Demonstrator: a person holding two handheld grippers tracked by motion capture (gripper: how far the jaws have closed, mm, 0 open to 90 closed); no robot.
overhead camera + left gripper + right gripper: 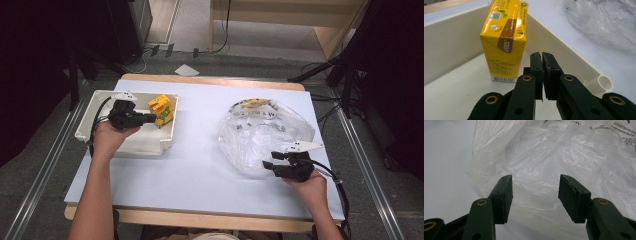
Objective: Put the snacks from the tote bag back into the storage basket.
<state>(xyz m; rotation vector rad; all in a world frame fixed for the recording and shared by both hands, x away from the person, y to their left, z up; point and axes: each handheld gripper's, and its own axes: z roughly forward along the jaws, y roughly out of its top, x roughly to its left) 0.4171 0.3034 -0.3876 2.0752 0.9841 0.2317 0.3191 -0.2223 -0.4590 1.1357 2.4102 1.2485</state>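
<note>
The yellow drink carton point(503, 47) stands upright in the white plastic tray point(95, 102), just ahead and a little to the left of the left gripper point(541, 56), whose jaws are pressed together with nothing between them; carton and jaw tips look close, but I cannot tell whether they touch. It is probably a sealed juice box: light to moderate in weight, with stiff card walls that give under a hard squeeze and a smooth, printed skin that may slip. The best hold would likely be across the two broad faces at mid-height, below the folded top flaps, with the jaws first opened wider than the box. The right gripper point(535, 195) has its jaws spread apart, straddling the near edge of the clear plastic bag point(564, 157), which lies crumpled on the table point(195, 165) directly beyond the fingertips. That film is thin, limp and slick, so a pinch on a gathered fold at the rim should hold better than a single layer.
</note>
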